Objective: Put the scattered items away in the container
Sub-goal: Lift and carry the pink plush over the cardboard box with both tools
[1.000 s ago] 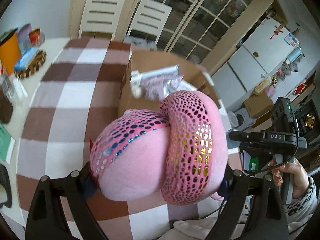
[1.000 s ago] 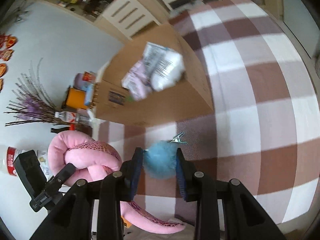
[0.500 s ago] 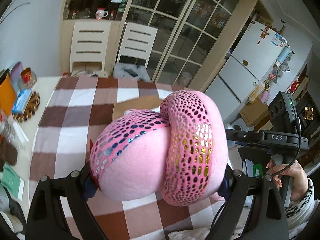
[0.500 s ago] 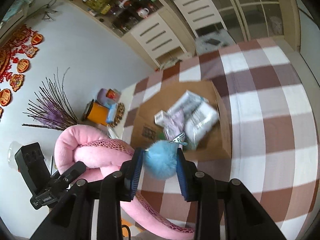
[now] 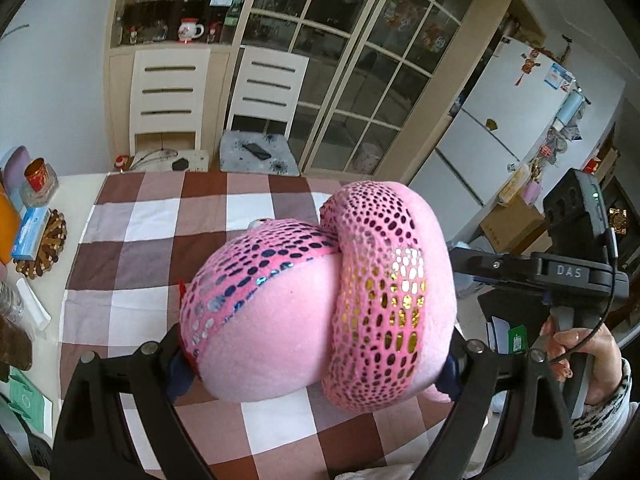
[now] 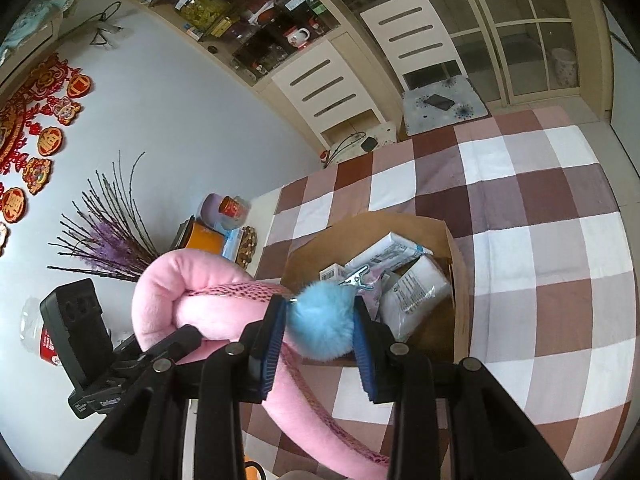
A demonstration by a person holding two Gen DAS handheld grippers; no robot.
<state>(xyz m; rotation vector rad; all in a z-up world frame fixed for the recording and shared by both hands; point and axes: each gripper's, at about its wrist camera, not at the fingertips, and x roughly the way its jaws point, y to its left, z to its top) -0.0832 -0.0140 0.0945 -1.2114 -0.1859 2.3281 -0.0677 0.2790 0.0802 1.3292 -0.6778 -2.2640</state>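
My left gripper [image 5: 316,364] is shut on a pink plush snake [image 5: 320,308] with shiny spotted bands; it fills the middle of the left wrist view and hides the box. The plush also shows in the right wrist view [image 6: 192,304], its tail hanging down. My right gripper [image 6: 320,328] is shut on a blue fluffy pom-pom [image 6: 322,324] with a metal clip, held above the near edge of an open cardboard box [image 6: 460,280]. The box holds white and purple packets [image 6: 404,280].
The table has a brown and white checked cloth [image 6: 540,240]. At its left edge are an orange container [image 6: 204,240], a red can [image 5: 36,168] and a woven coaster with a blue pack [image 5: 30,232]. Two white chairs [image 5: 168,96] stand behind.
Both grippers have risen and tilted up, each still holding its item. The box now lies farther below the right gripper and is hidden behind the plush in the left view.
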